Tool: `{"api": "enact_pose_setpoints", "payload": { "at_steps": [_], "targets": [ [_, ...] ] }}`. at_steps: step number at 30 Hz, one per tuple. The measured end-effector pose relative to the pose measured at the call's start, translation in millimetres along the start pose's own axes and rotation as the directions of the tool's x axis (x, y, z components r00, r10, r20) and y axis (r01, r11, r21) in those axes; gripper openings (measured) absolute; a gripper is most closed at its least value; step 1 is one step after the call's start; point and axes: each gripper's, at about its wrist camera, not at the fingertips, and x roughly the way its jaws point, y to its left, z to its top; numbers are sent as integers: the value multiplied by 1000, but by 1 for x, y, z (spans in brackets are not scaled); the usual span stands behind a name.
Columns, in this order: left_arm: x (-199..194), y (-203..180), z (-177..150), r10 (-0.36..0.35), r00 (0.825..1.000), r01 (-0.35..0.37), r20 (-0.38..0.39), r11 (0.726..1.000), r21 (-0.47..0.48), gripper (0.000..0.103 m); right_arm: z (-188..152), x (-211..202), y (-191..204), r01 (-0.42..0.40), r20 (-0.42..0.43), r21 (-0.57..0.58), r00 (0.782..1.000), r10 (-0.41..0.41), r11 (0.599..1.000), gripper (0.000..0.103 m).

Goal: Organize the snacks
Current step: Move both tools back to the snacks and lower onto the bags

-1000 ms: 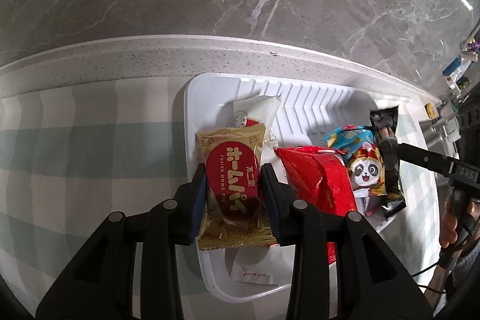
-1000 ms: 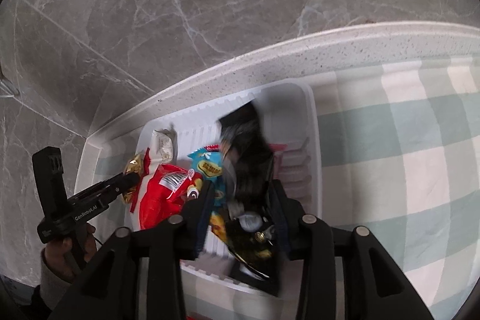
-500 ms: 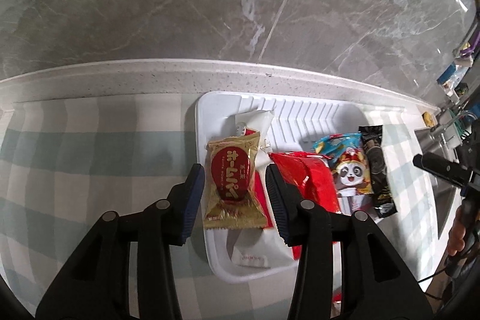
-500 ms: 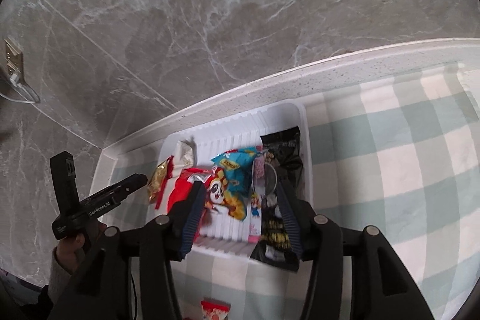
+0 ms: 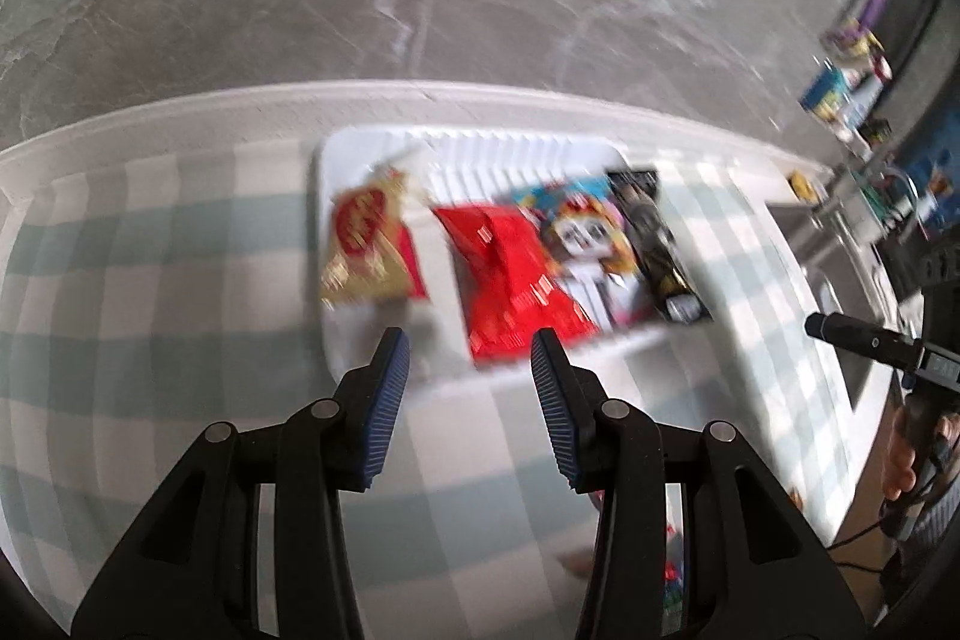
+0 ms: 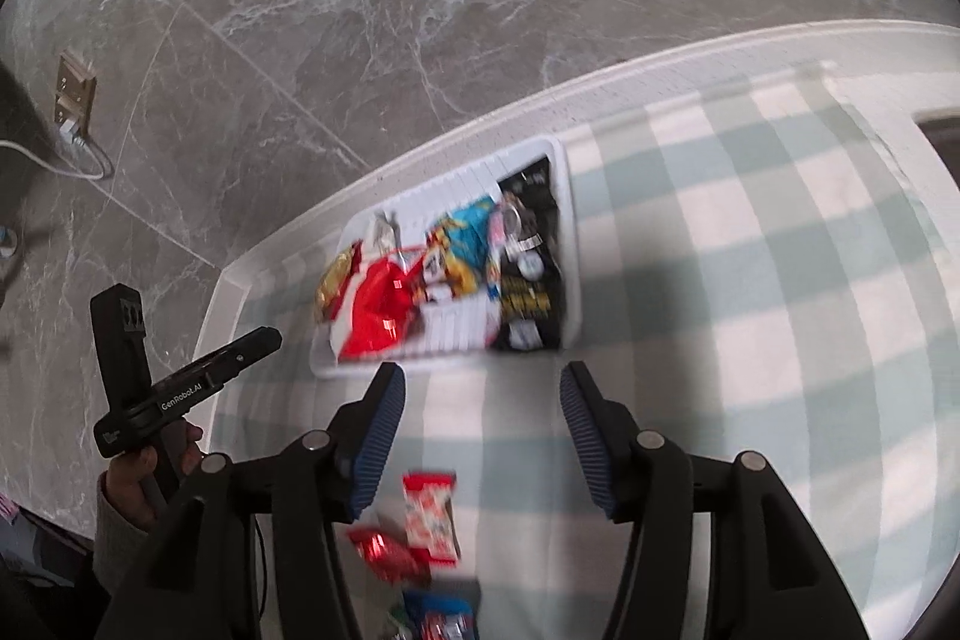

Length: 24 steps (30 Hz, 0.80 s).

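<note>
Evidently, both the left gripper (image 5: pixel 470 361) and right gripper (image 6: pixel 480 406) were held wide and empty near the tray (image 5: pixel 384 340), ready for loose snacks (image 6: pixel 429 514).

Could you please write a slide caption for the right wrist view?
Open right tongs hover over checked cloth between the filled white tray and loose snacks.

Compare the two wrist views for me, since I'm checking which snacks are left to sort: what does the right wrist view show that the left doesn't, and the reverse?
Only the right wrist view shows loose packets on the checked cloth near that gripper: a red-and-white packet, a red wrapper and a blue packet.

Only the left wrist view shows cluttered items at the far right, too blurred to name.

Both show the white tray holding the gold-and-red packet, red bag, panda packet and black packet. The left gripper and right gripper are open.
</note>
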Motion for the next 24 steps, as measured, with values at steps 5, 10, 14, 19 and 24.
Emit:
{"api": "enact_pose_setpoints", "payload": {
  "at_steps": [5,10,14,19,24],
  "targets": [
    [-1,-26,-35,-42,998,44,-56,998,40,41,-39,-24,-6,18,0,18,1000,-18,1000,58],
    [-3,-46,-68,-88,991,94,-102,994,55,41,-76,-38,-9,18,-23,39,1000,-17,999,59],
    [-8,-59,-91,-121,983,132,-135,989,74,41,-105,-41,-5,9,-60,28,998,-8,1000,60],
    [-15,-72,-118,-158,969,177,-192,980,88,41,-137,-33,9,-9,-131,-24,991,6,1000,63],
    [-10,-87,-147,-187,944,224,-271,968,110,42,-164,-13,29,-18,-219,-100,976,-5,995,63]
  ]
}}
